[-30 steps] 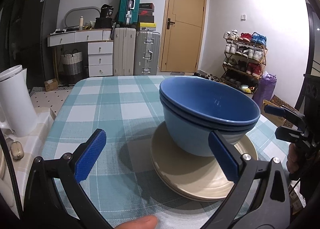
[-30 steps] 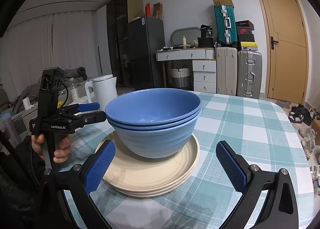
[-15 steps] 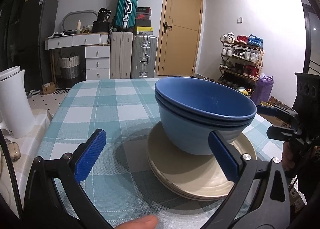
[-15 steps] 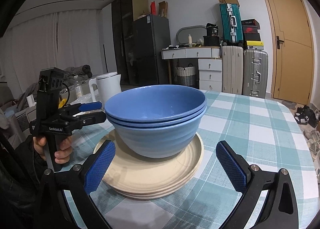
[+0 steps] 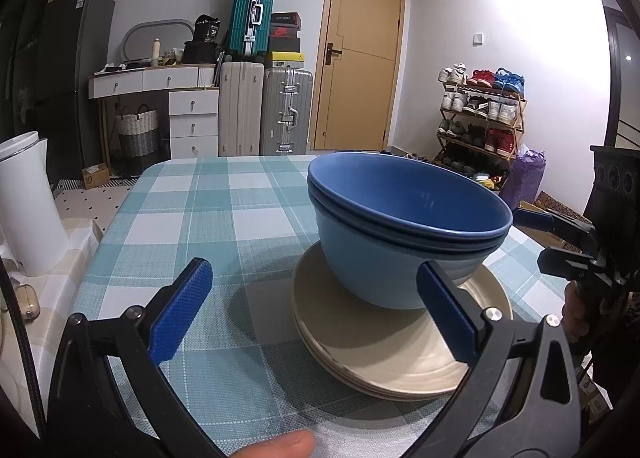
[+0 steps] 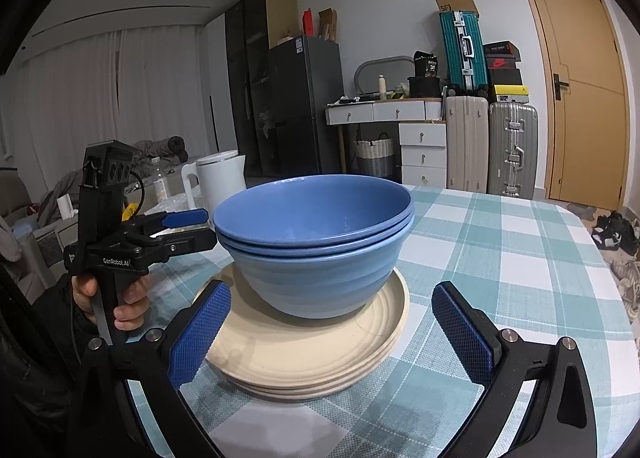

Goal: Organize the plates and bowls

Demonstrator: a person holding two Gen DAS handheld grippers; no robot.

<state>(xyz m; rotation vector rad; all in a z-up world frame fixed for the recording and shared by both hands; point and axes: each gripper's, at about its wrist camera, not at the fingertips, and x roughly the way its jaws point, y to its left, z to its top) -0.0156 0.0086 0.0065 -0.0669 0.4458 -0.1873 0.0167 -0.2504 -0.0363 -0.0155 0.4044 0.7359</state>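
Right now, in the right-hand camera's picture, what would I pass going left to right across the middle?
The other handheld gripper → white kettle → stacked blue bowls → checked tablecloth → shoes on the floor.

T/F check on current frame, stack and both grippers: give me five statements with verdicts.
1. The blue bowls sit nested on the cream plates. True.
2. The left hand-held gripper is shut on a plate. False: its jaws stand open, holding nothing.
3. The right hand-held gripper is open with the stack ahead of it. True.
4. The bowls rest directly on the checked tablecloth. False: they rest on the plates.
5. A white kettle stands inside the top bowl. False: it stands off to the side, beyond the stack.
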